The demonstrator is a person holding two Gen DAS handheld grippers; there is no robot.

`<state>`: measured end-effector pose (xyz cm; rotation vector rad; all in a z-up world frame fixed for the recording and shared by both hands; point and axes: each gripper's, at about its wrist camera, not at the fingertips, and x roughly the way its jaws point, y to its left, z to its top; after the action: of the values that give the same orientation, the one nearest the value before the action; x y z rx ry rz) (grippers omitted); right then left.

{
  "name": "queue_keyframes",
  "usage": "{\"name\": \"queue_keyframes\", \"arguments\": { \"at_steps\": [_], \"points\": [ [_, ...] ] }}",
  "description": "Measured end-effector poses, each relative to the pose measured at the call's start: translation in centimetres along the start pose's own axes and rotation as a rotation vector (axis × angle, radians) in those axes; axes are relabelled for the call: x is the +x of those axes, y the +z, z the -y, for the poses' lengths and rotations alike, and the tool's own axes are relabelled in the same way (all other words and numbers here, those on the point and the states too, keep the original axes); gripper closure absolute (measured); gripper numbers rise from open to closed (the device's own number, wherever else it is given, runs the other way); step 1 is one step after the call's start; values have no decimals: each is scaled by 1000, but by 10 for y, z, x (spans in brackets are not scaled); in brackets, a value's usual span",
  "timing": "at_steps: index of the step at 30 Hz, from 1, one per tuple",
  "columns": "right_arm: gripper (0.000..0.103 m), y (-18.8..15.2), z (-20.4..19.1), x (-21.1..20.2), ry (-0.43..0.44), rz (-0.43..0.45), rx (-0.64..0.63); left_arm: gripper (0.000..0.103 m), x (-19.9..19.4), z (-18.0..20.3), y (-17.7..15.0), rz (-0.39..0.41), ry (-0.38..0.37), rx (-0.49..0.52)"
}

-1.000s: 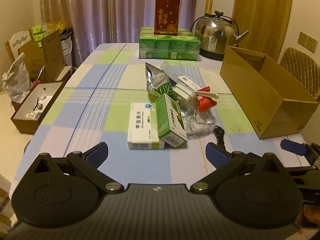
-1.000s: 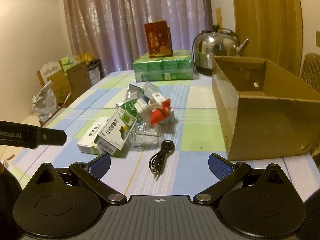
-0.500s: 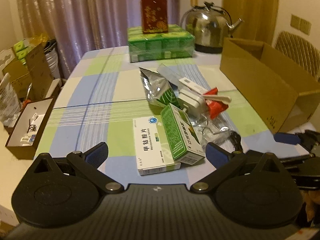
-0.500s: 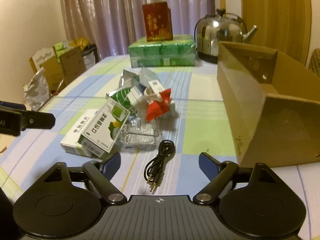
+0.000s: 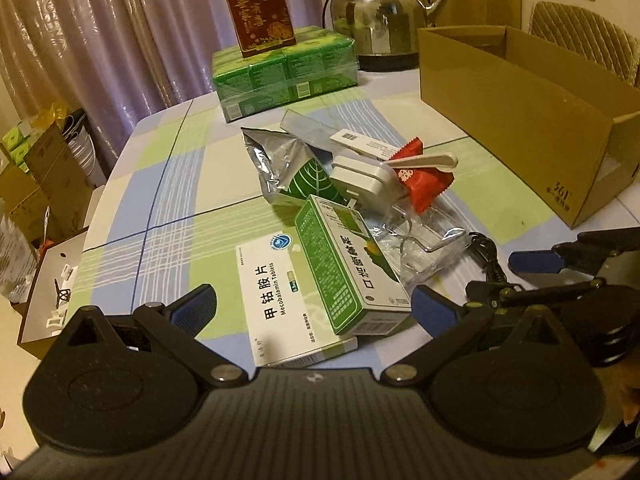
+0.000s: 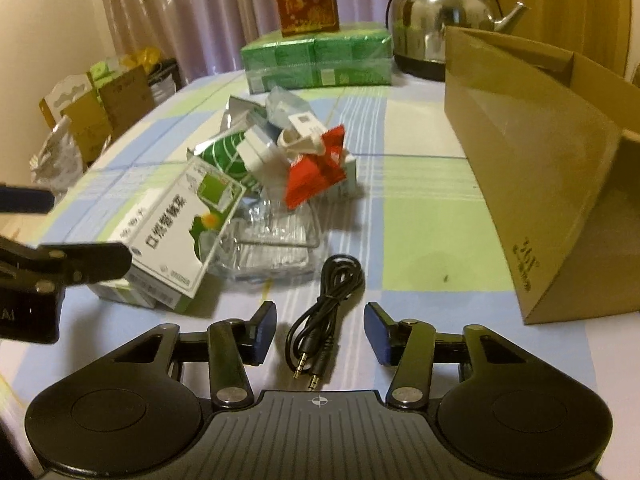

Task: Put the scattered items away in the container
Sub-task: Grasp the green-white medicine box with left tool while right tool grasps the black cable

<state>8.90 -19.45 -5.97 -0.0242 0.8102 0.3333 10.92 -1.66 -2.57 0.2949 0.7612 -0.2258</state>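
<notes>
We have brought both hand-held grippers closer: left hand-held gripper (image 5: 312,312) gapes empty over two medicine boxes, white (image 5: 280,292) and green (image 5: 348,264); right hand-held gripper (image 6: 320,334), half-open, empty, straddles one coiled black audio cable (image 6: 324,312).

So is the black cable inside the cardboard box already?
No, the black cable lies coiled on the tablecloth, outside the cardboard box.
</notes>
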Motion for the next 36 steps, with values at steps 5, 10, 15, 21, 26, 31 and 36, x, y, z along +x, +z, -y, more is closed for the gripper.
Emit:
{"name": "queue_keyframes", "arguments": {
  "at_steps": [5, 10, 15, 21, 26, 31, 36],
  "points": [
    [81, 0, -3, 2, -47, 8, -49, 1, 6, 3, -1, -3, -2, 5],
    [87, 0, 3, -2, -54, 20, -42, 1, 9, 11, -1, 1, -11, 26],
    [92, 1, 14, -7, -61, 22, -13, 5, 17, 20, 2, 6, -33, 39],
    [92, 1, 21, -8, -62, 22, 4, 13, 34, 30, 4, -5, -7, 68],
    [92, 2, 21, -7, -48, 25, 13, 22, 43, 46, -2, -8, 58, 168],
    [92, 2, 23, -7, -41, 25, 23, 38, 47, 54, -6, -9, 91, 232],
    [92, 3, 24, -9, -36, 32, 32, 45, 44, 50, -6, -3, 84, 205]
  ]
}}
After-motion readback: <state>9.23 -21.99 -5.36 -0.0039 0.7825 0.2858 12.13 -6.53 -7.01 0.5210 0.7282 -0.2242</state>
